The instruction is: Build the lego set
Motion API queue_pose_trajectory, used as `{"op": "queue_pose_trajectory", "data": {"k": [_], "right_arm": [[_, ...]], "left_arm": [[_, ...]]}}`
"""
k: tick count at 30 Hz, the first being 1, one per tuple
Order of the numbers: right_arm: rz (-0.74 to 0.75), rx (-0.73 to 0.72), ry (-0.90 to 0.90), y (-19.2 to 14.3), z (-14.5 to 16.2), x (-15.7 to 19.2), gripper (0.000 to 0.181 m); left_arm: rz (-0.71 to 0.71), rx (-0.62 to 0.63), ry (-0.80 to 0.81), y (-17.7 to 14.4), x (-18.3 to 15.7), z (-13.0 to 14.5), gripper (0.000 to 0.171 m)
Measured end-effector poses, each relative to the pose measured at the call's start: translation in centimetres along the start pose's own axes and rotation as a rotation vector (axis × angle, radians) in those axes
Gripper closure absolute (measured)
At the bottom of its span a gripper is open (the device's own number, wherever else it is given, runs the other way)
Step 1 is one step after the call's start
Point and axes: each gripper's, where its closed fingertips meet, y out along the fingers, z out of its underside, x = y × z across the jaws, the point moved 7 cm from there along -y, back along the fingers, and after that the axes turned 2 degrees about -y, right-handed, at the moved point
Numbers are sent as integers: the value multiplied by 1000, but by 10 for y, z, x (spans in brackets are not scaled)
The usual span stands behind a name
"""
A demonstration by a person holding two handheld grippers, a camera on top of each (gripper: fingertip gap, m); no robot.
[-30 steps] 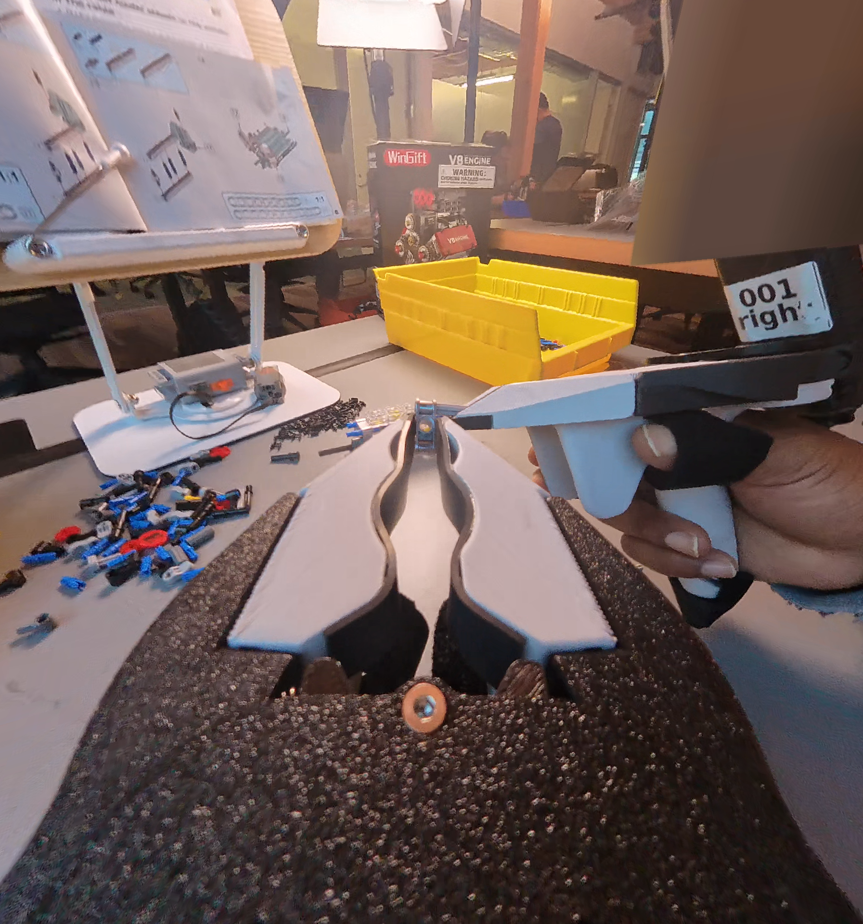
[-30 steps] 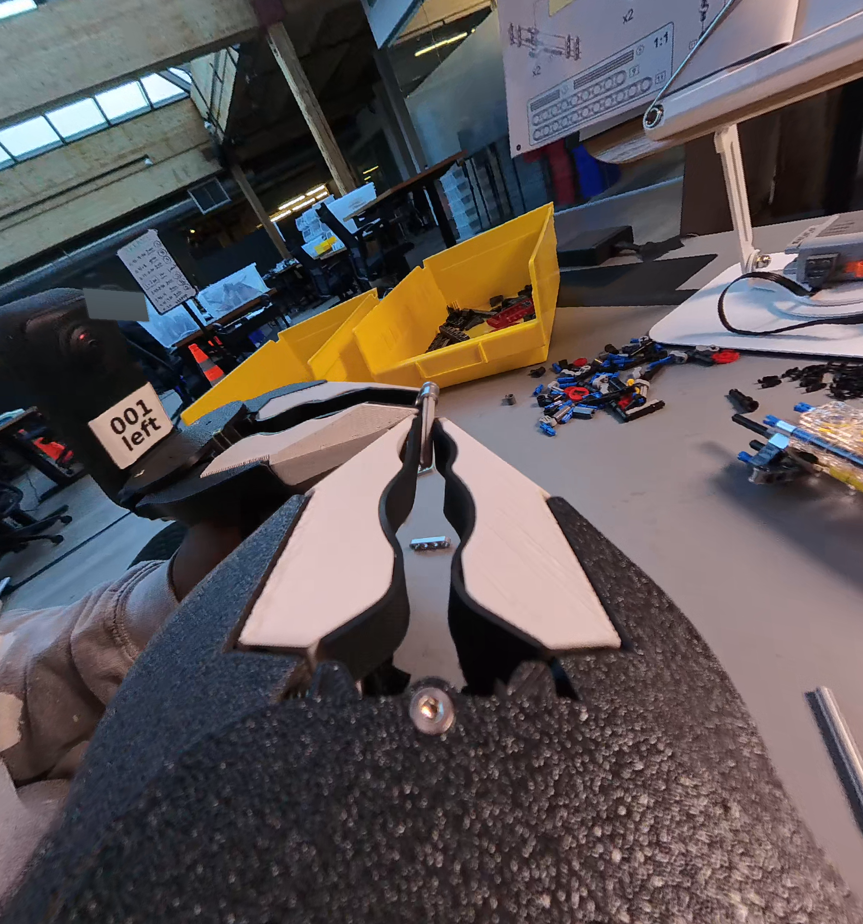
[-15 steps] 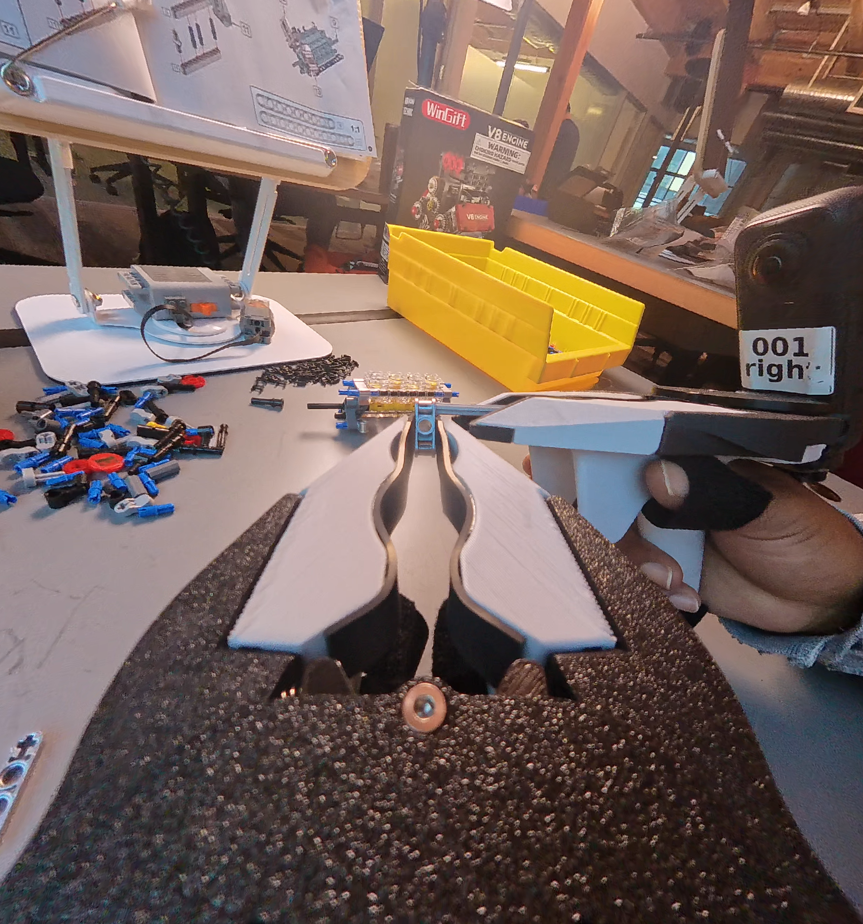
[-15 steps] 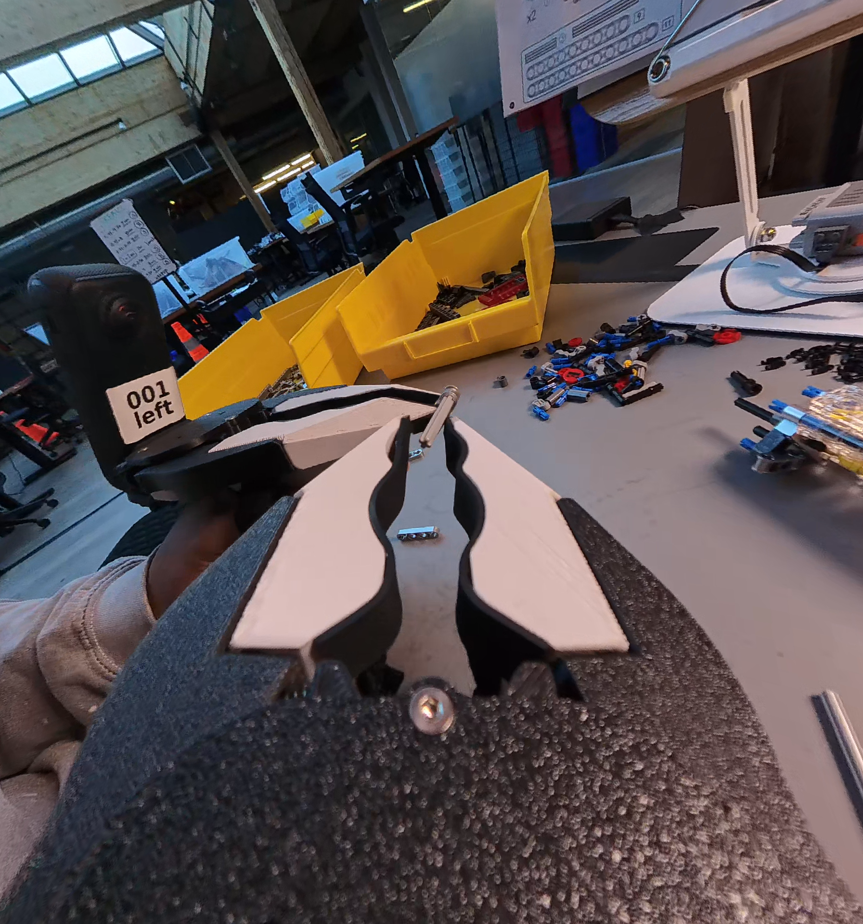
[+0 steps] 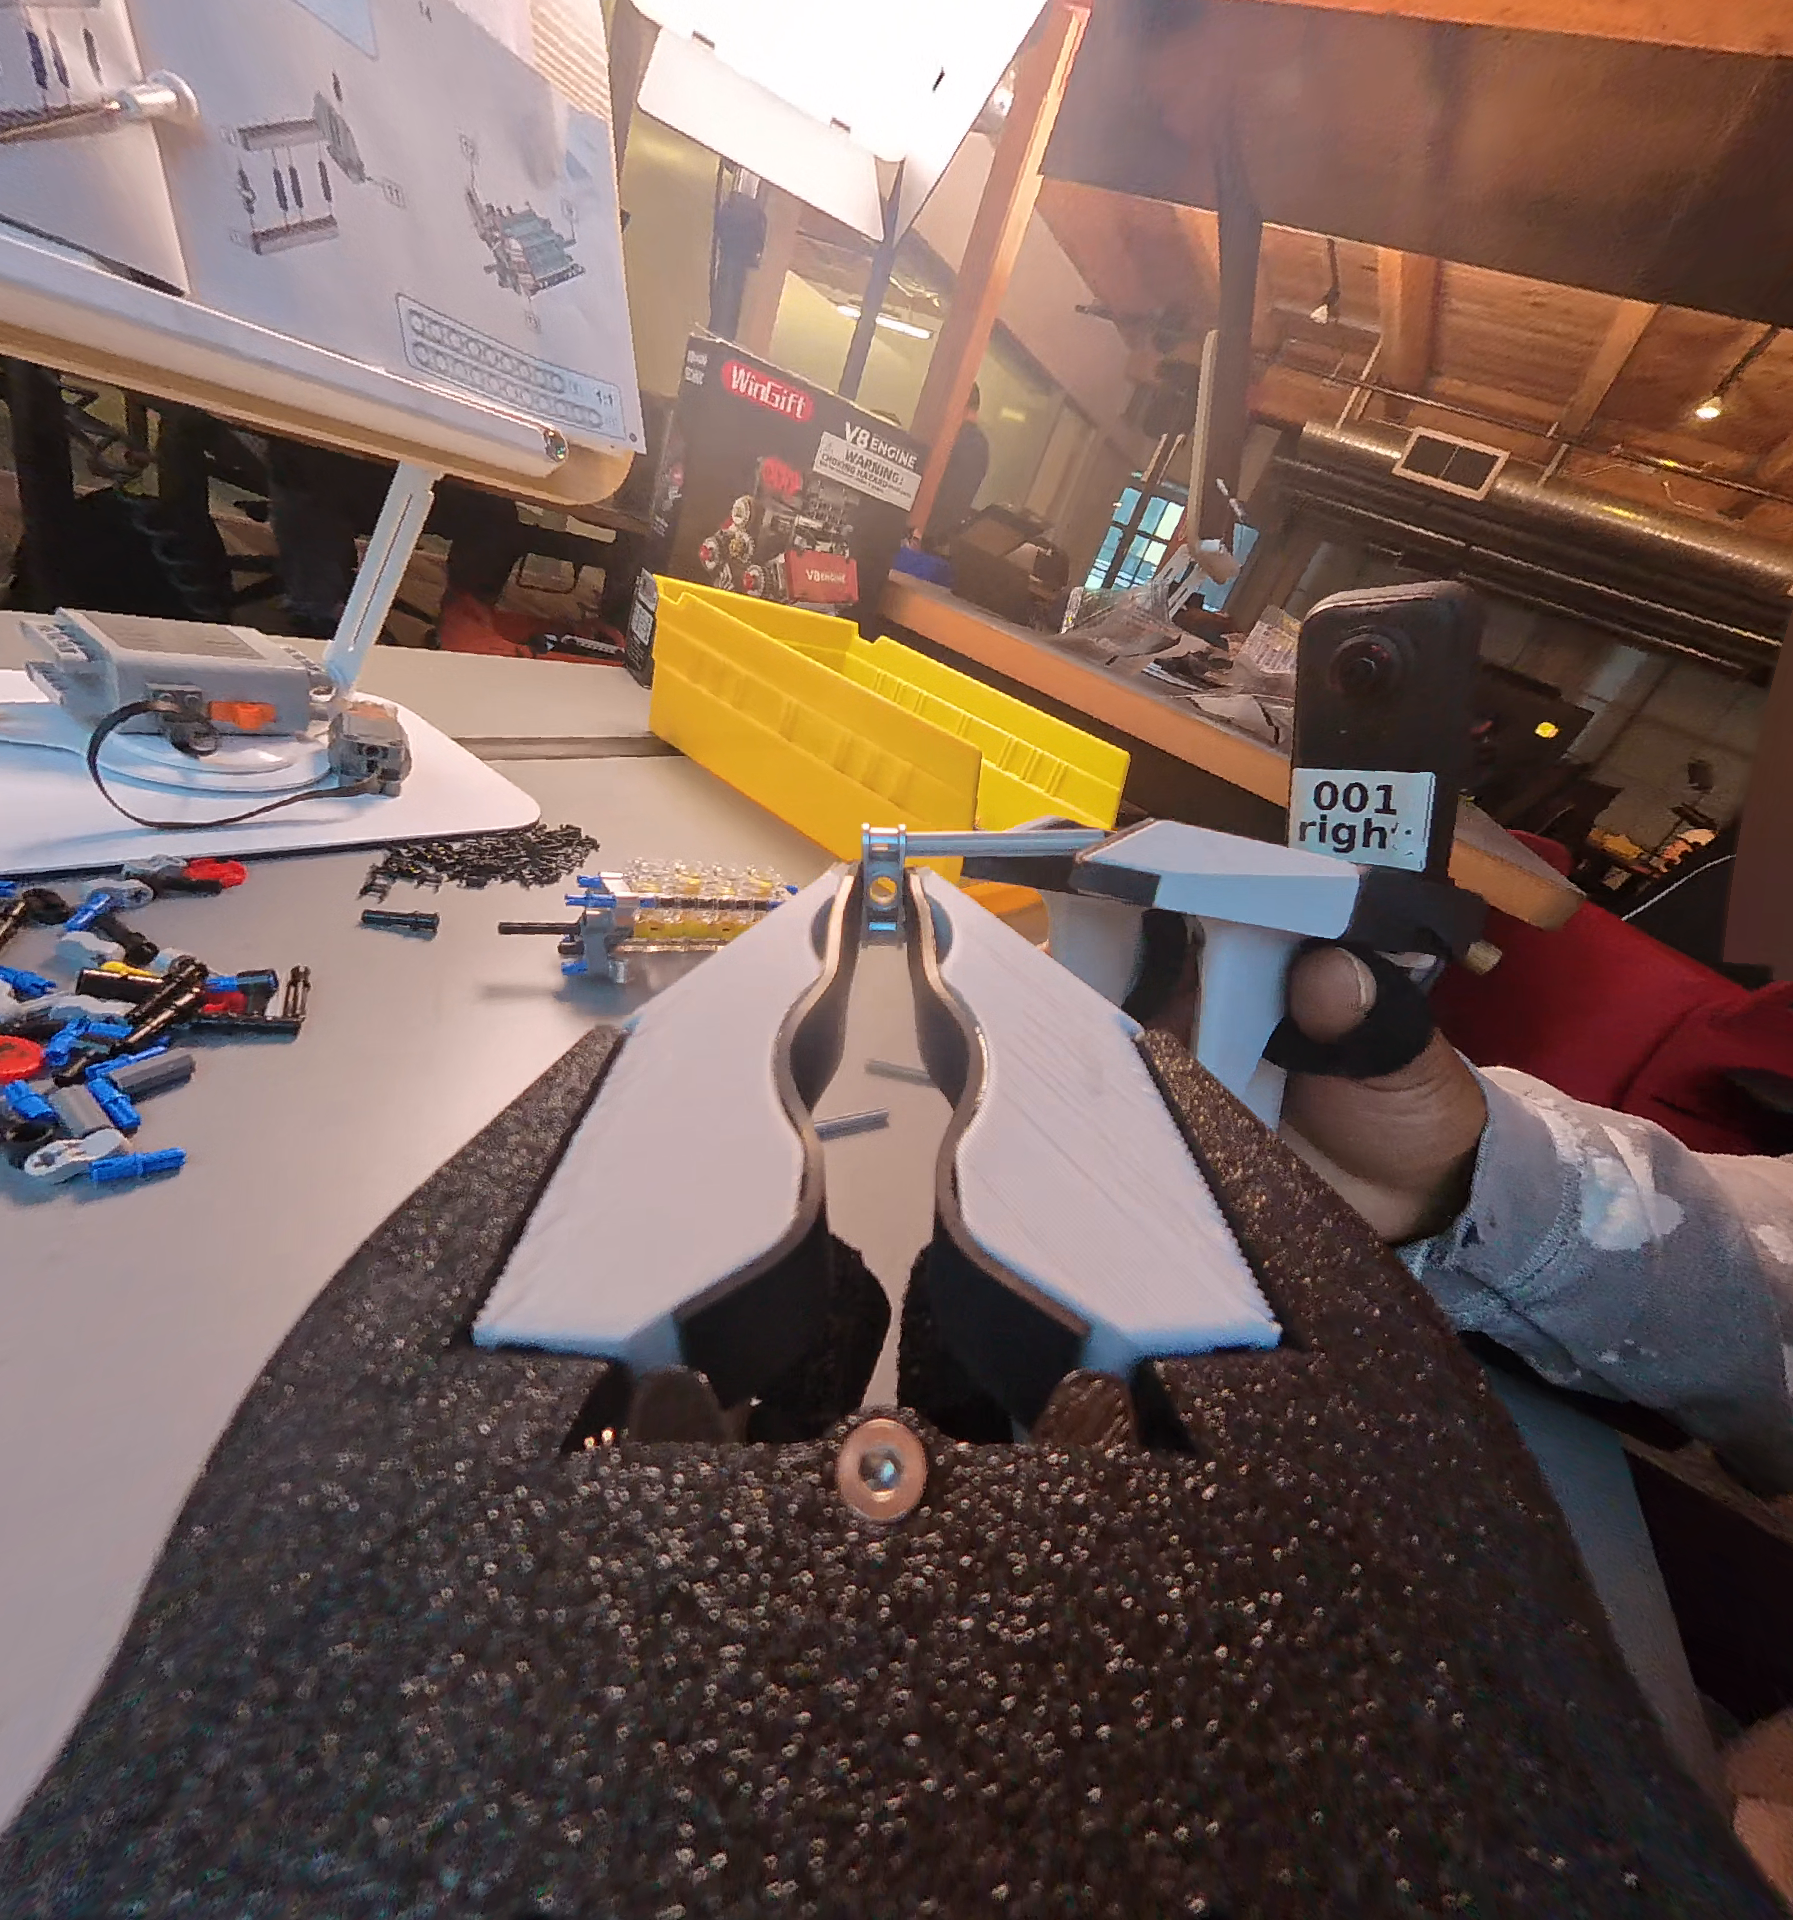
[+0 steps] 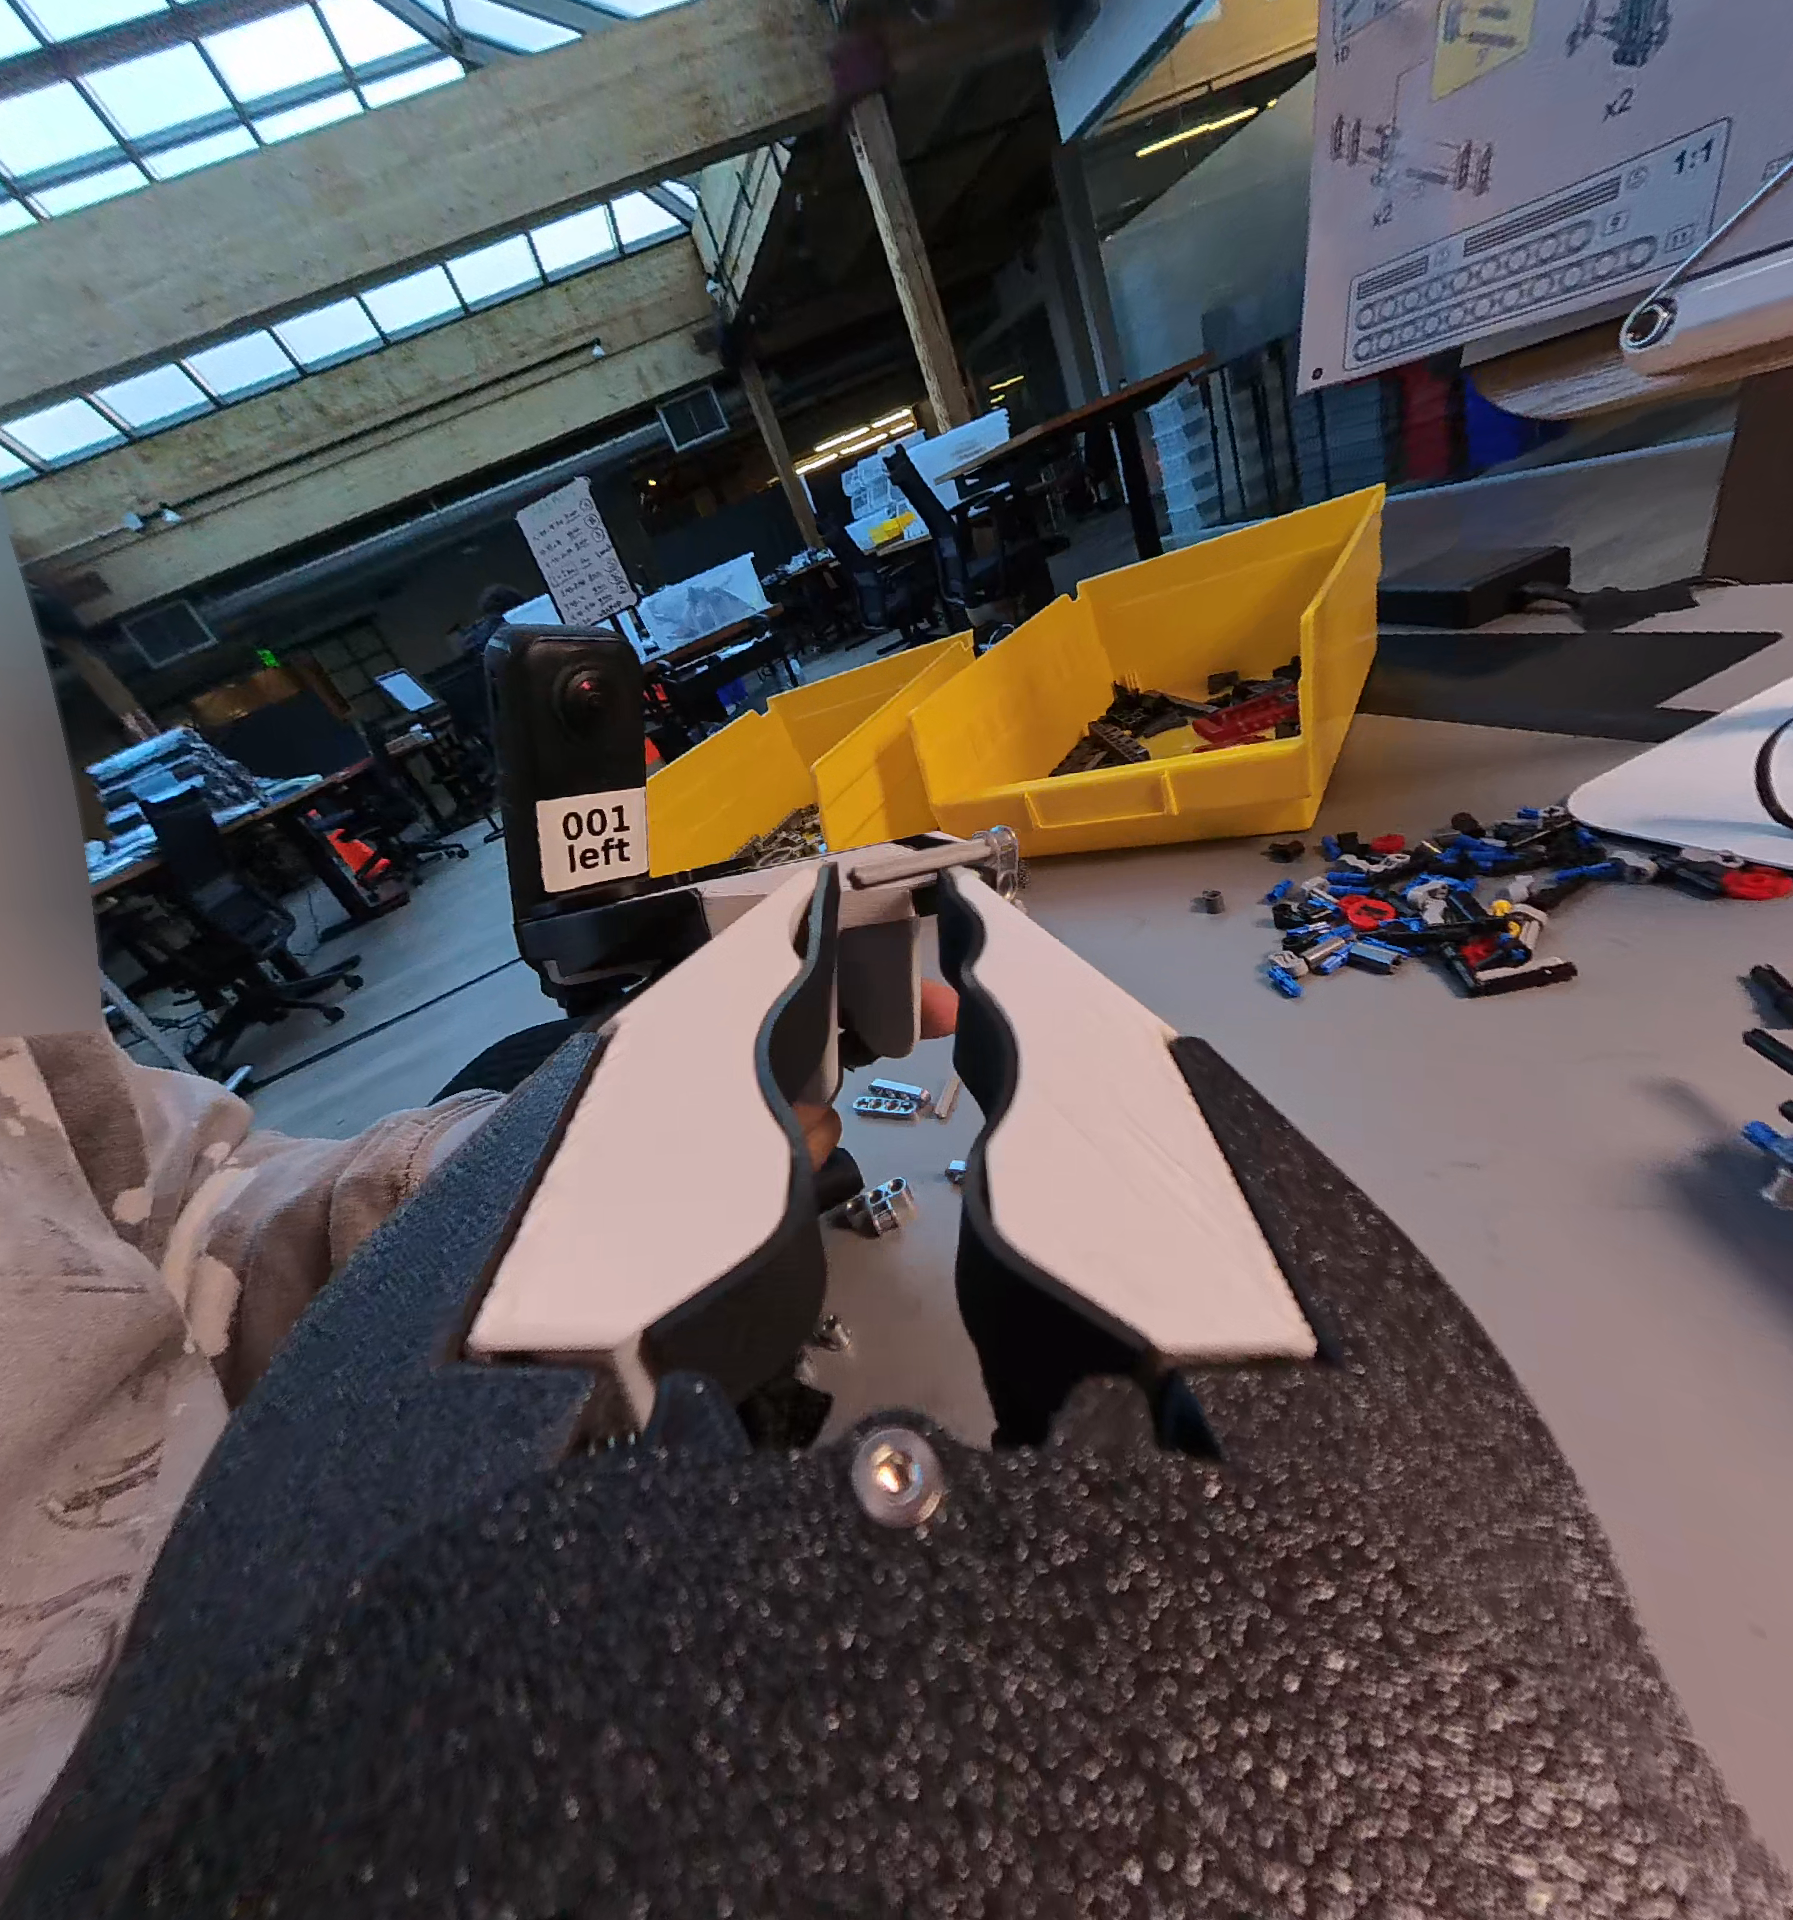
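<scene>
Left tongs [image 5: 881,909]: you hold these clamped on a small grey connector [image 5: 884,844], which stands upright at the very tips, clear of the table [image 5: 196,1299].
Right tongs [image 6: 884,883]: in their own view the fingers stand apart, with a gap far wider than the rod.
Grey axle [image 5: 996,844]: it runs level from the top of the connector across to the tip of your right tongs (whether those fingers touch it, I cannot tell).
Joint: the axle end appears to sit in the connector's top hole; the hole below it shows open.
Your right hand [image 5: 1380,1101]: wrapped round the white grip, just right of the left tongs.
Beyond the left tips: a clear-and-blue assembly [image 5: 684,904] lies on the table, apart from both tongs.
Left of the left tongs: a loose scatter of blue, black and red pieces [image 5: 71,1029].
Under the right tongs: a few small grey pieces [image 6: 887,1101] lie on the table between the fingers.
Ahead of both: yellow bins [image 5: 871,748].
</scene>
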Motion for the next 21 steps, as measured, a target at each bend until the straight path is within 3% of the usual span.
{"op": "queue_pose_trajectory", "data": {"k": [13, 21], "right_arm": [[-230, 25, -5, -6, -8, 15, 161], [-250, 50, -100, -8, -10, 23, 161]], "left_arm": [[212, -39, 117, -11, -15, -9, 166], [250, -40, 179, -15, -21, -11, 166]]}}
